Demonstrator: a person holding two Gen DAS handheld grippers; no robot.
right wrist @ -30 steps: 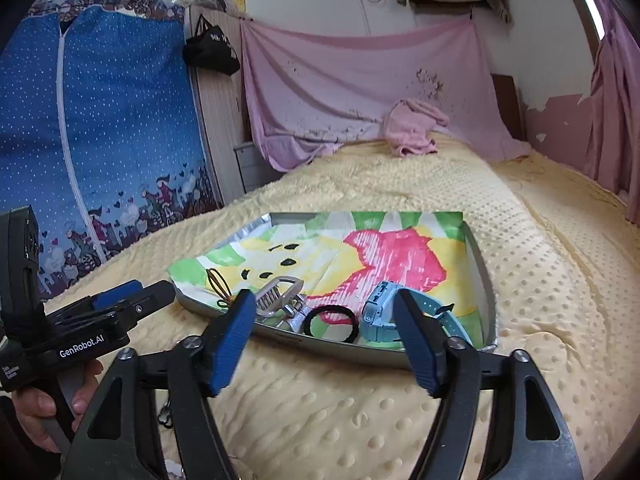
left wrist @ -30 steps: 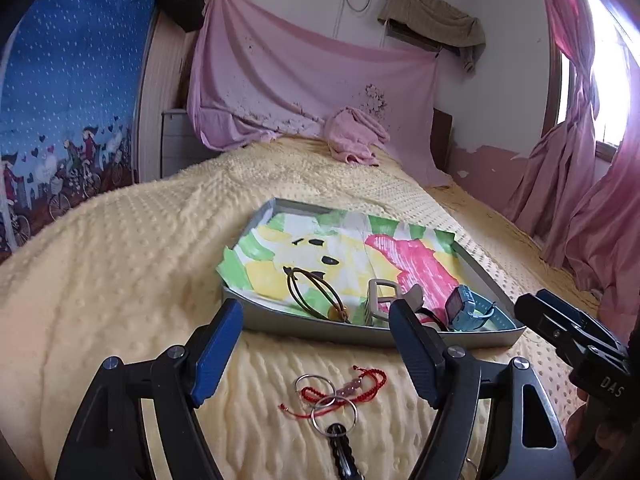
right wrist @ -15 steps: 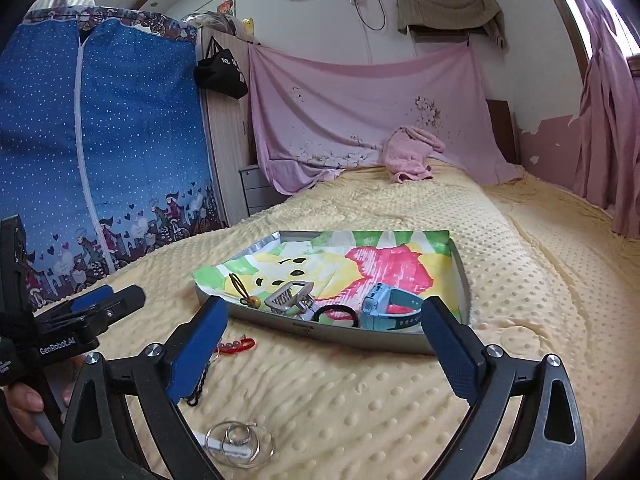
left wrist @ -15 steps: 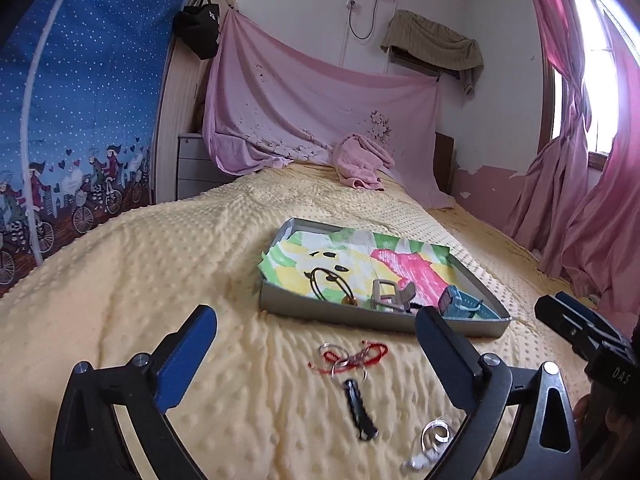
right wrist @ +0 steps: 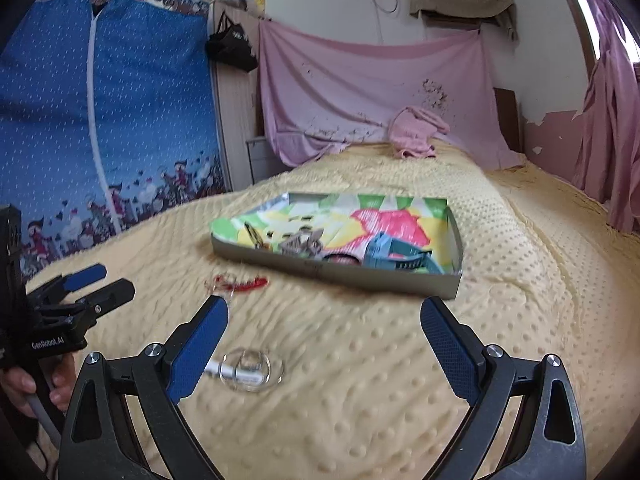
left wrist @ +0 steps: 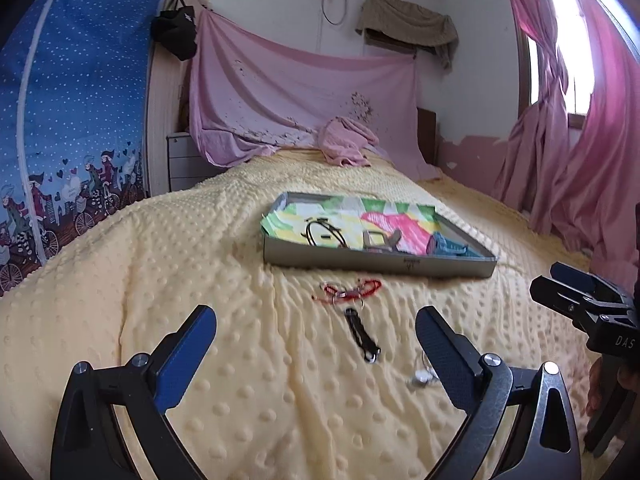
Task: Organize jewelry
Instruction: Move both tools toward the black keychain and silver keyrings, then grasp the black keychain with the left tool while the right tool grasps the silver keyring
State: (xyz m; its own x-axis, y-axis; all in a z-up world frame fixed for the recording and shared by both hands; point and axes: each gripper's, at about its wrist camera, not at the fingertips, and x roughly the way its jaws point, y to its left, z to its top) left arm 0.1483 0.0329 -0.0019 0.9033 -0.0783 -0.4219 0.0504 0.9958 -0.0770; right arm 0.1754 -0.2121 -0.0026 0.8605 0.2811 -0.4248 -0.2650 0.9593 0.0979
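A grey tray (left wrist: 376,266) lined with bright drawn paper lies on the yellow bedspread; it holds a black cord loop (left wrist: 320,232), a grey hair clip (left wrist: 378,240) and a blue watch (left wrist: 448,246). In front of the tray lie a red string bracelet (left wrist: 348,292), a black strap (left wrist: 362,334) and a silvery ring piece (left wrist: 422,376). My left gripper (left wrist: 316,311) is open and empty, well short of them. My right gripper (right wrist: 324,301) is open and empty too, with the clear ring piece (right wrist: 250,368) by its left finger, the tray (right wrist: 332,270) beyond, and the red bracelet (right wrist: 238,282) to the left.
A crumpled pink cloth (left wrist: 346,144) lies at the bed's far end under a hung pink sheet. A blue dotted wardrobe (right wrist: 100,120) stands on the left and pink curtains (left wrist: 580,140) on the right. A hand (right wrist: 24,388) grips the left tool's handle.
Both grippers pulled back from the tray and their jaws spread wider. The bracelet, strap and ring piece now lie further ahead.
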